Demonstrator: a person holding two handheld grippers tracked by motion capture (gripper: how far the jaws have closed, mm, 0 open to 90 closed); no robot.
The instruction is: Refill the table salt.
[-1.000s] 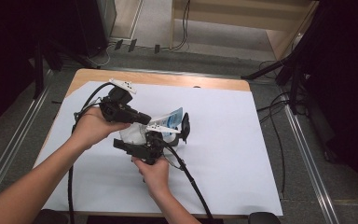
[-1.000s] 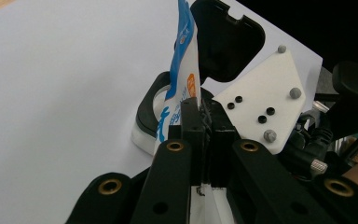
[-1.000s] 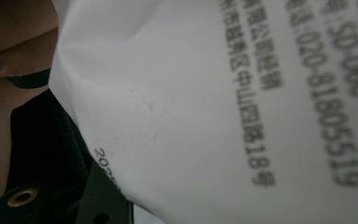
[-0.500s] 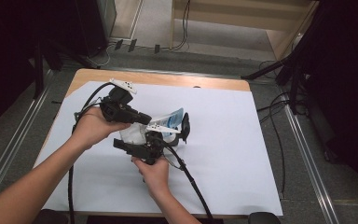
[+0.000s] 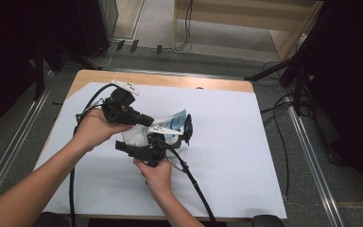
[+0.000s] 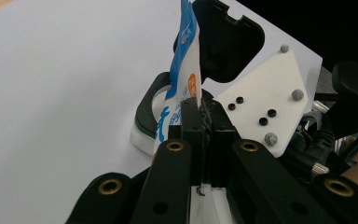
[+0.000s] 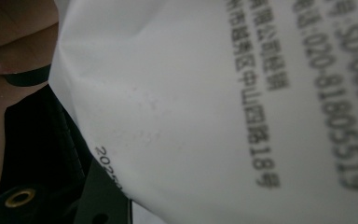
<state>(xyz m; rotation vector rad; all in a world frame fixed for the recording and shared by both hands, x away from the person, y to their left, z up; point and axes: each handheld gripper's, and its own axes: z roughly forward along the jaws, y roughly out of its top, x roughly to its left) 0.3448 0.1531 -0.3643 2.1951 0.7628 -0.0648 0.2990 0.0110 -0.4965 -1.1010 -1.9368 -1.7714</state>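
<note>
White paper-covered table [image 5: 246,156], L tongs [image 6: 200,109] clamped on glossy pouch [image 6: 182,70], R tongs [image 5: 144,149] gripping it too.

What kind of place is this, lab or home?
Likely a lab or recording rig: a table under white paper, cables on grey floor, metal rails alongside. Both grippers, left and right, grip a pouch.

We count two grippers: the left gripper [image 5: 144,120] and the right gripper [image 5: 182,135]. We count two hands holding them, the left hand [image 5: 92,130] and the right hand [image 5: 156,172]. Between them we see one white and blue pouch [image 5: 170,125]. We count one table [image 5: 160,80], one white sheet [image 5: 236,156] over it, and two cables trailing from the grippers.
</note>
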